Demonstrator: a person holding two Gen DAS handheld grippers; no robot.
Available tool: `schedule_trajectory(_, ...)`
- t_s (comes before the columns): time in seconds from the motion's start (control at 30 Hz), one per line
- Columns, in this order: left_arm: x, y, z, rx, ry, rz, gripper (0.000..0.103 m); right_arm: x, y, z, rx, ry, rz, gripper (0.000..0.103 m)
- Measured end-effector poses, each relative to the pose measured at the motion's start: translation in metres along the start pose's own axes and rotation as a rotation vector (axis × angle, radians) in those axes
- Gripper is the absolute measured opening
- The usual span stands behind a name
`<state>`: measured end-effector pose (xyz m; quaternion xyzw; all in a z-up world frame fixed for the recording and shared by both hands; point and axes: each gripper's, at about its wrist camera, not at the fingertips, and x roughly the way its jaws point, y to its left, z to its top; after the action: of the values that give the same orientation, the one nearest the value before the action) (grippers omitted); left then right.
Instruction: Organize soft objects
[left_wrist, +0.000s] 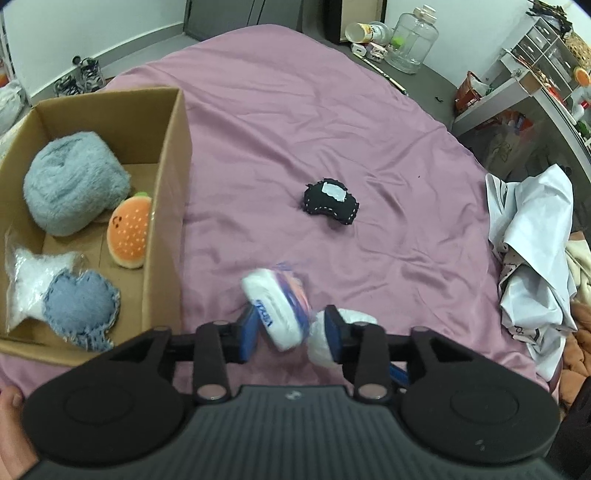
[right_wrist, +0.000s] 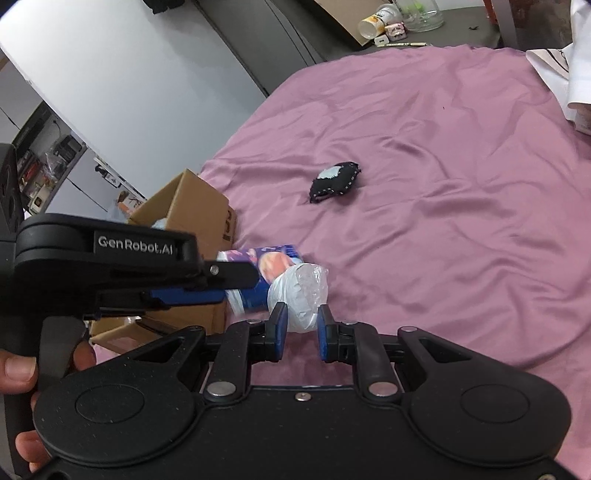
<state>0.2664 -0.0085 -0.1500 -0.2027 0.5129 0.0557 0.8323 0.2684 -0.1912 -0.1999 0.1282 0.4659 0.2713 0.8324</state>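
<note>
A soft white tissue pack (left_wrist: 280, 308) with blue and pink print is held between the fingers of my left gripper (left_wrist: 291, 330), low over the purple bedsheet (left_wrist: 332, 129). In the right wrist view the pack (right_wrist: 273, 284) has a crinkled plastic end (right_wrist: 301, 295) between the pads of my right gripper (right_wrist: 300, 328), which is shut on it. The left gripper (right_wrist: 221, 286) comes in from the left. A black stitched pillow toy (left_wrist: 331, 201) lies mid-bed, also in the right wrist view (right_wrist: 334, 181). The cardboard box (left_wrist: 173, 184) stands at left.
The box holds a fluffy blue plush (left_wrist: 74, 184), a burger plush (left_wrist: 130, 229), a denim heart (left_wrist: 79, 308) and a white bagged item (left_wrist: 27, 280). Crumpled white clothes (left_wrist: 532, 258) lie at the bed's right edge. Jars and clutter (left_wrist: 410, 37) are on the floor beyond.
</note>
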Motion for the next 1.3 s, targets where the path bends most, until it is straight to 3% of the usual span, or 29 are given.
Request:
schedule_trajectory(0.13, 0.010, -0.001, 0.000, -0.006, 0.001, 0.013, 0.044, 0.000, -0.004, 0.002, 0.005, -0.002, -0.024, 0.017)
schedule_trajectory(0.53, 0.034, 0.003, 0.011, -0.086, -0.036, 0.036, 0.044, 0.008, -0.014, 0.004, -0.013, 0.008, -0.128, 0.019)
schedule_trajectory(0.63, 0.042, 0.005, 0.012, -0.101, -0.010, 0.044, 0.044, 0.011, -0.020, 0.003, 0.015, 0.019, -0.142, 0.025)
schedule_trajectory(0.7, 0.046, 0.004, 0.013, -0.103, -0.005, 0.055, 0.045, 0.011, -0.024, 0.004, 0.039, 0.018, -0.146, 0.037)
schedule_trajectory(0.77, 0.050, 0.001, 0.016, -0.094, -0.004, 0.067, 0.053, 0.012, -0.026, 0.004, 0.047, 0.012, -0.155, 0.052)
schedule_trajectory(0.93, 0.060, -0.005, 0.021, -0.064, 0.016, 0.060, 0.075, 0.021, -0.022, 0.005, 0.037, 0.025, -0.149, 0.056)
schedule_trajectory(1.1, 0.072, -0.017, 0.023, -0.005, 0.043, 0.106, 0.078, 0.027, -0.019, 0.007, 0.030, 0.040, -0.154, 0.057)
schedule_trajectory(1.3, 0.085, -0.025, 0.026, 0.059, 0.063, 0.143, 0.078, 0.033, -0.013, 0.008, 0.001, 0.043, -0.158, 0.066)
